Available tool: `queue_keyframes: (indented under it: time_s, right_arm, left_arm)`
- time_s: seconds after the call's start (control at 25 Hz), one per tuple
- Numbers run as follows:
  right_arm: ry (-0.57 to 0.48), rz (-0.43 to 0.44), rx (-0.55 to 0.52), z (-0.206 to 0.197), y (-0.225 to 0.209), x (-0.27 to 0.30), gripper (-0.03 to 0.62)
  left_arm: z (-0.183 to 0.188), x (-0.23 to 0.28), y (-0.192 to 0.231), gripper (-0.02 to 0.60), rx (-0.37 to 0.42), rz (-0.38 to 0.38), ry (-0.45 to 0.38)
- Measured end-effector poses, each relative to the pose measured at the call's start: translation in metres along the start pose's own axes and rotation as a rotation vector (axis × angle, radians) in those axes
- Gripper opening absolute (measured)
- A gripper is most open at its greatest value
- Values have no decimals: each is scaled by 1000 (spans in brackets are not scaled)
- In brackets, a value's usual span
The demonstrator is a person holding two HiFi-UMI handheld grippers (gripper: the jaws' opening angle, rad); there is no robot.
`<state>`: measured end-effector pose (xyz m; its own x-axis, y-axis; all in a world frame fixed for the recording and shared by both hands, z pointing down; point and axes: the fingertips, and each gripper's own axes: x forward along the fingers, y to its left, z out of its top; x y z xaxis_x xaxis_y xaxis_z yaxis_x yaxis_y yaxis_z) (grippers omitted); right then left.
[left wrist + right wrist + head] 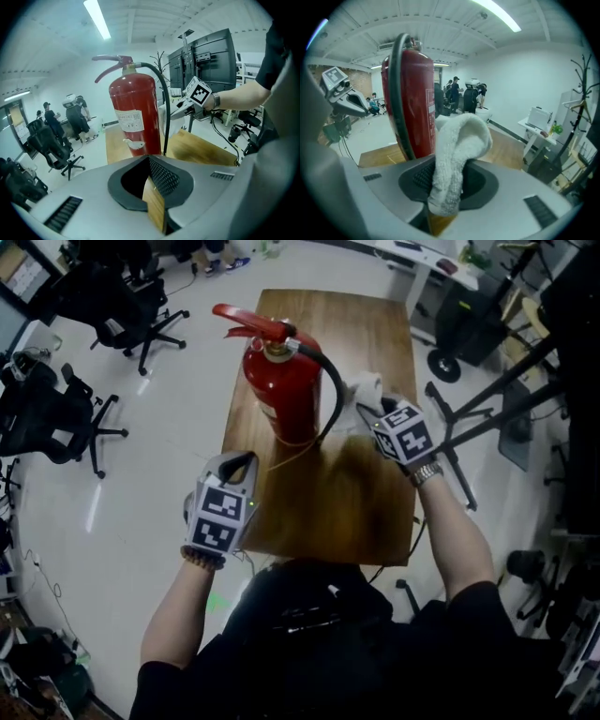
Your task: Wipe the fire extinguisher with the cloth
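A red fire extinguisher (pixel 284 390) with a black hose (pixel 332 390) stands upright on the wooden table (pixel 366 324). My right gripper (pixel 371 412) is shut on a white cloth (pixel 362 390), held just right of the hose. In the right gripper view the cloth (pixel 457 154) bulges up out of the jaws, with the extinguisher (pixel 412 103) close behind on the left. My left gripper (pixel 236 465) hovers over the table's near left edge, shut and empty. The left gripper view has the extinguisher (pixel 134 117) straight ahead and the right gripper (pixel 183 107) past the hose.
Black office chairs (pixel 131 315) stand on the floor to the left. A black stand with metal legs (pixel 487 409) is to the right of the table. A white desk (pixel 427 259) is at the back. People stand far off in the room (pixel 466 96).
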<state>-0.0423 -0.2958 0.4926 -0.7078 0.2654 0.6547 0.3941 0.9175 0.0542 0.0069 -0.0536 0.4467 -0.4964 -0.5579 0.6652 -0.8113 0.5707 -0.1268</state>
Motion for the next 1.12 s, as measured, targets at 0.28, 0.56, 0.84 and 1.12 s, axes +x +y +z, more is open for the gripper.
queue_keyframes:
  time_s: [0.28, 0.56, 0.84, 1.12]
  right_arm:
    - [26, -97, 28, -1, 50, -51, 121]
    - [29, -129, 41, 9, 122, -73, 123]
    - [13, -48, -16, 26, 196, -80, 123]
    - [-4, 107, -195, 44, 257, -90, 124]
  left_arm:
    - [10, -31, 14, 0, 96, -122, -125]
    - [5, -59, 10, 0, 171, -270, -199]
    - [2, -76, -3, 74, 189, -384, -230]
    - [12, -94, -21, 215, 215, -437, -272]
